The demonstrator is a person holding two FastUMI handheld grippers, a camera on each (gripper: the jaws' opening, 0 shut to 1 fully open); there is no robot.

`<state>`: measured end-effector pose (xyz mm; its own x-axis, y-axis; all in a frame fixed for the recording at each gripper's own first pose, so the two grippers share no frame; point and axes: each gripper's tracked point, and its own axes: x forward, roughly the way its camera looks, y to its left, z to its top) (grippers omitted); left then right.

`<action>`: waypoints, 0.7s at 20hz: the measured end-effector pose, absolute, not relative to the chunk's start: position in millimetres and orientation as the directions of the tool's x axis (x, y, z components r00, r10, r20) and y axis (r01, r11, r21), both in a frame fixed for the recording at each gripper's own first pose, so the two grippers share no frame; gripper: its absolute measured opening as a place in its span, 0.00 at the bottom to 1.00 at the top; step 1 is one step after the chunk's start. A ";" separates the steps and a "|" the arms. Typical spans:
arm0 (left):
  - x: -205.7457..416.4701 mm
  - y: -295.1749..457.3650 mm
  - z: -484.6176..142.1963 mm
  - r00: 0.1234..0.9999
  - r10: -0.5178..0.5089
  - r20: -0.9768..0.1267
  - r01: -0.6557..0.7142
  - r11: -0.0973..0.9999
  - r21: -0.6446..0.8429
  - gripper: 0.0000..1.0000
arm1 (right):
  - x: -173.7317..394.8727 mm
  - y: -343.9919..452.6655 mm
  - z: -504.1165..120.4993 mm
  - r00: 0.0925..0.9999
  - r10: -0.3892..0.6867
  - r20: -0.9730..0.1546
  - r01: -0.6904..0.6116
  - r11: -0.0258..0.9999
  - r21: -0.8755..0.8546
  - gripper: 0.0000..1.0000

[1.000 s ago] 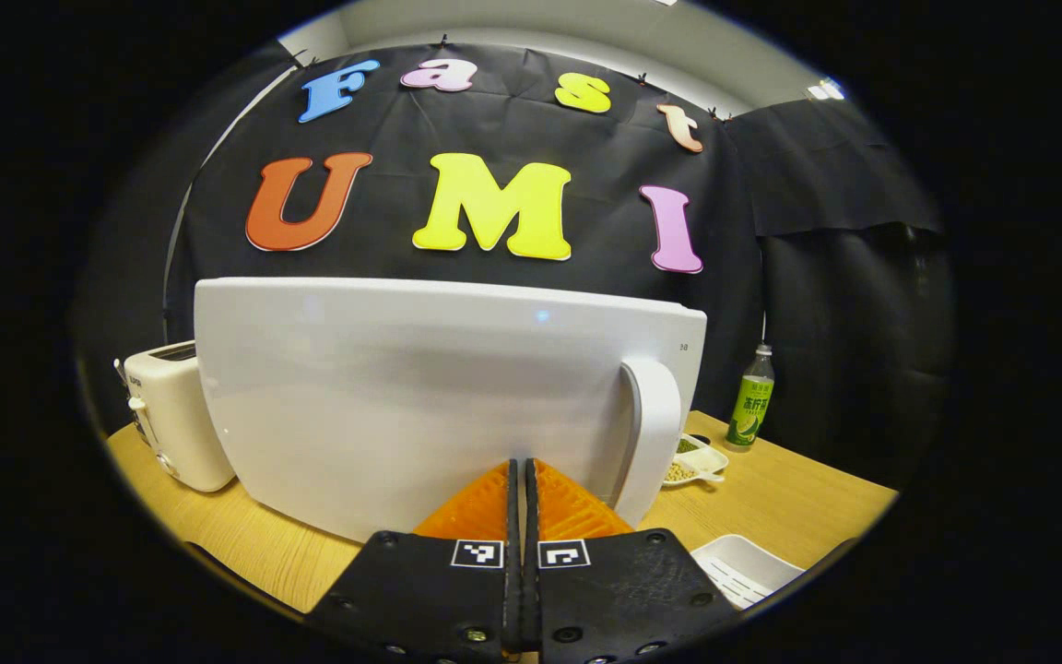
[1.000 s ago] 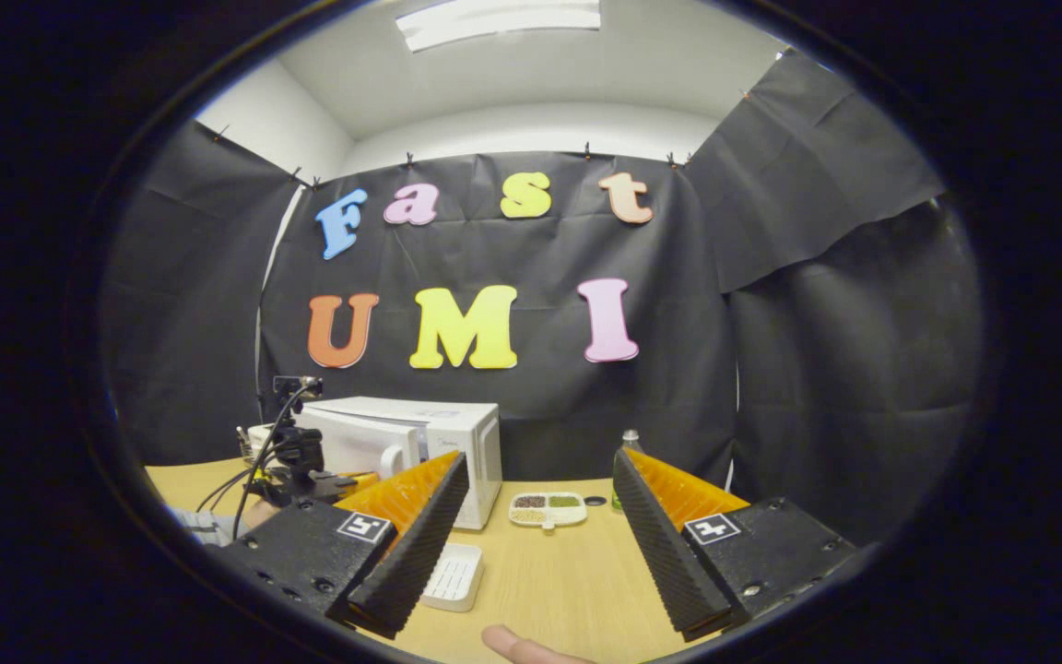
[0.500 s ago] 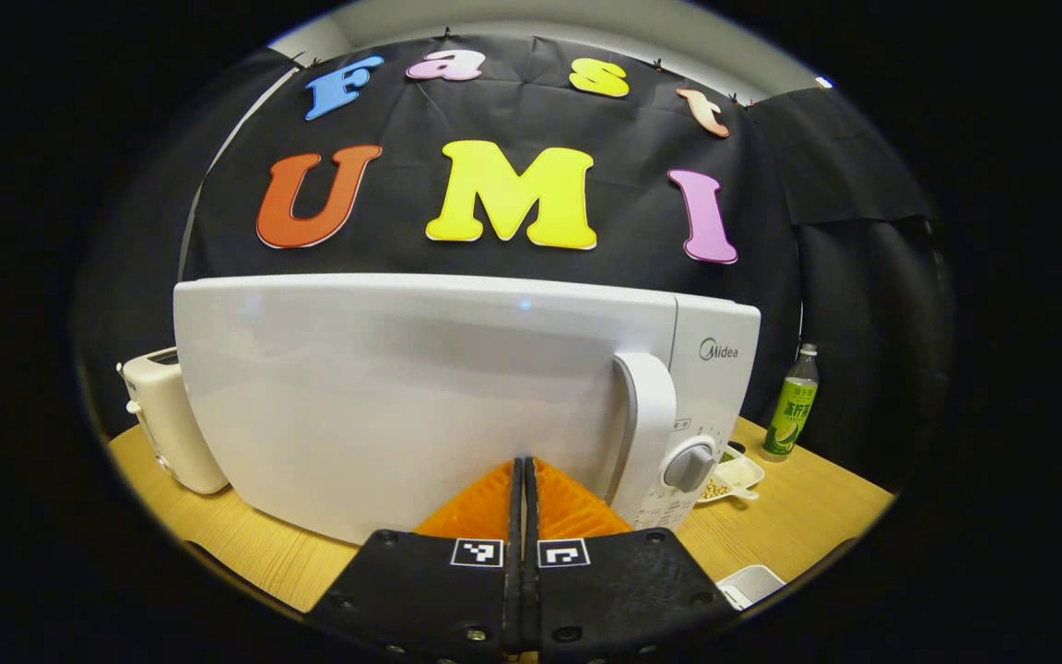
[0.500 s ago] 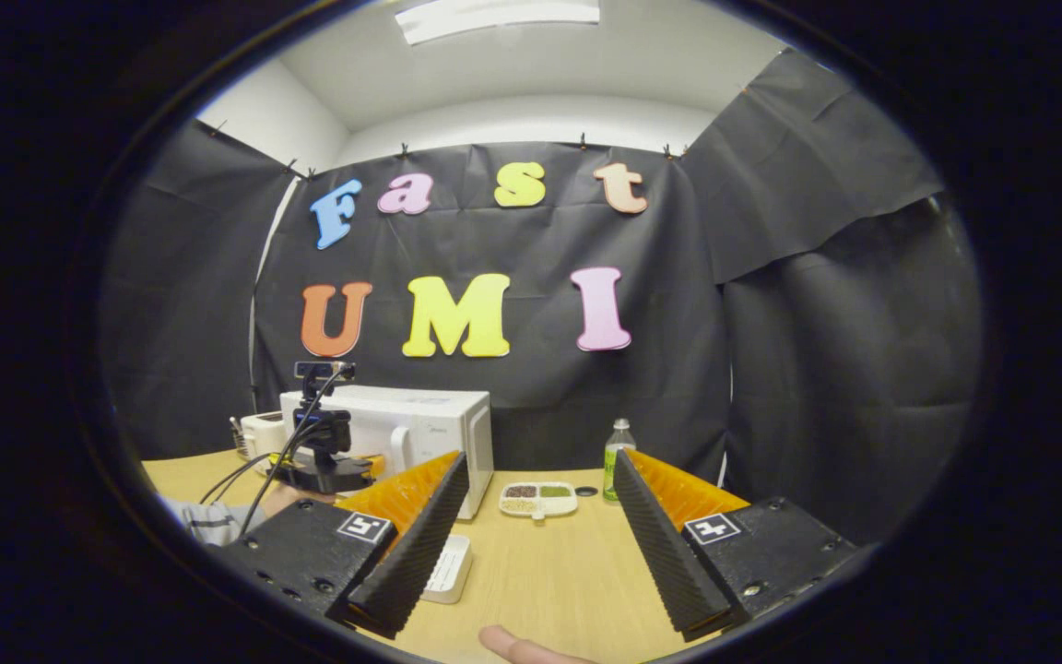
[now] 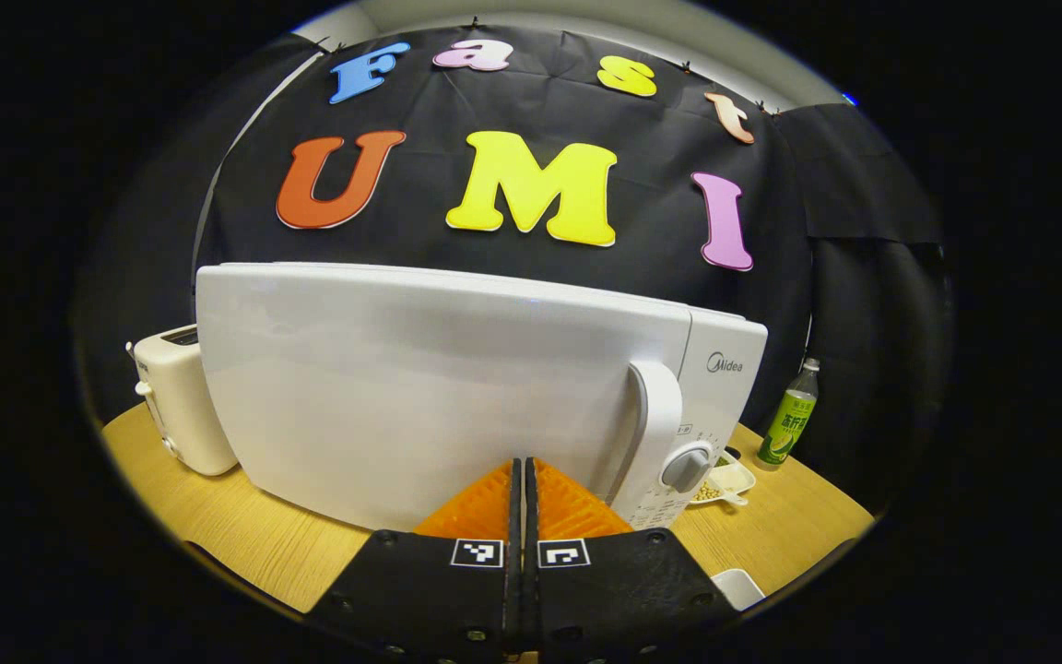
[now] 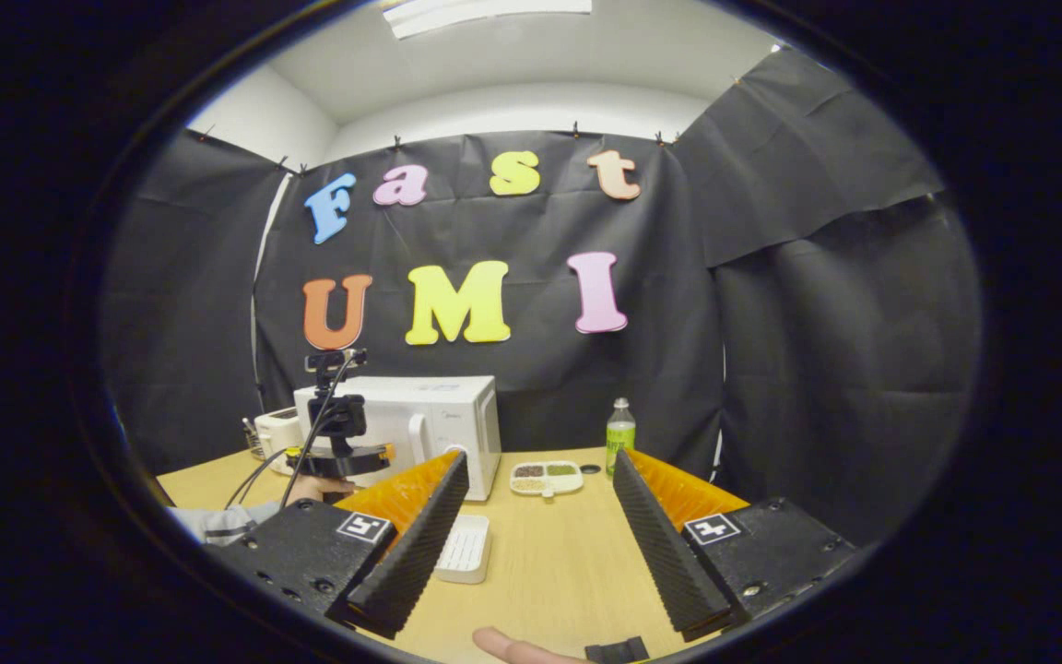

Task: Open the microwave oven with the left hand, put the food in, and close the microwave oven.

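Staged recording booth in an office-type room, not a real kitchen: black cloth [image 6: 817, 304] pinned up as walls, plain white wall and ceiling light panel [image 6: 485, 11] above. Kitchen props on a wooden table [image 6: 549, 563]: microwave [image 5: 420, 387], toaster [image 5: 181, 401], bottle [image 6: 620, 433], divided snack dish [image 6: 546, 477], white tray [image 6: 465, 549].
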<state>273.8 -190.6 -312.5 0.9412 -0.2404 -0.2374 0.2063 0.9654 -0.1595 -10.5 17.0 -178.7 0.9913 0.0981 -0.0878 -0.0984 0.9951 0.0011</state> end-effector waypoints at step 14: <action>50.6 -121.0 -205.4 0.939 -0.240 -0.245 0.233 0.971 -0.058 0.64 | -40.6 44.8 -148.1 0.996 0.058 -0.066 -0.063 0.995 -0.082 0.99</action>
